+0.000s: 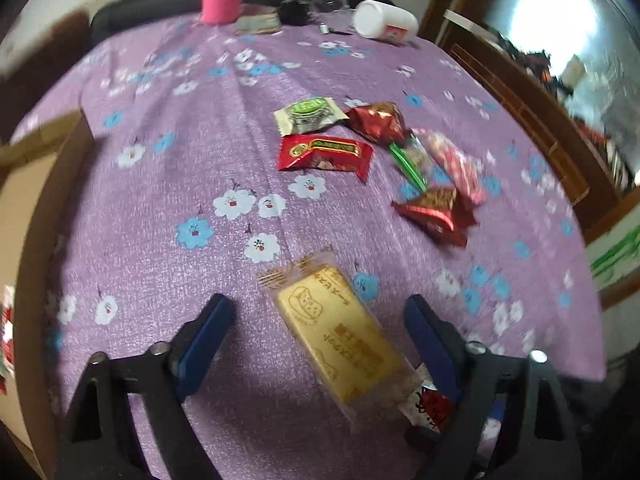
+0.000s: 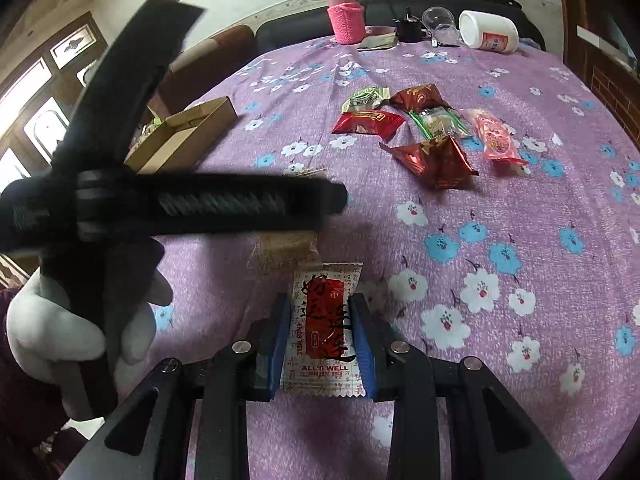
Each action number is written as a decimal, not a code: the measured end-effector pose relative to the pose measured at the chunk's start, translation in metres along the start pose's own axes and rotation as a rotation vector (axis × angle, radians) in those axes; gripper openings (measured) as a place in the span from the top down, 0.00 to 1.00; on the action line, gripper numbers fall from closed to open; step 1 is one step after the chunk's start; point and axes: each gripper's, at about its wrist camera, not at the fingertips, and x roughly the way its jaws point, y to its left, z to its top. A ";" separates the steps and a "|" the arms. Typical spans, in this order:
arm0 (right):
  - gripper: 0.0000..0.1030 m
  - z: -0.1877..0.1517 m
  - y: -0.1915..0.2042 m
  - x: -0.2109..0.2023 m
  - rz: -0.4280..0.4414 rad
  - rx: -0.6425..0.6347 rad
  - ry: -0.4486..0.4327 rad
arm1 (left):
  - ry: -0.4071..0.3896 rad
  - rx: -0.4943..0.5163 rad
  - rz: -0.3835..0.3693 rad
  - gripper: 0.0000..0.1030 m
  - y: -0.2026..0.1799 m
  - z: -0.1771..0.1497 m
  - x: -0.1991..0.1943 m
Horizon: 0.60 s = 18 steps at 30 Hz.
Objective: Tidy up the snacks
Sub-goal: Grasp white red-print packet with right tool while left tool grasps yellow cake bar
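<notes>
Right tongs (image 2: 322,320) clamp white packet (image 2: 324,328); left tongs (image 1: 320,320) agape, straddling yellow packet (image 1: 336,336).

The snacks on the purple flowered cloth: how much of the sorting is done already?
Little looks done: the brown cardboard box holds a few items, hard to identify. In hand: the right gripper clamps a white-and-red packet; the open left gripper straddles a yellow wafer packet. Left: the green-white packet, flat red packet, two red foil pouches, pink packet.

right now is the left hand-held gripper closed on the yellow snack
No, the left hand-held gripper is open, its fingers apart on either side of the yellow snack.
</notes>
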 end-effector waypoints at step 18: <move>0.87 0.001 0.015 -0.014 -0.021 -0.037 -0.033 | -0.148 -0.134 -0.147 0.69 0.069 -0.028 -0.072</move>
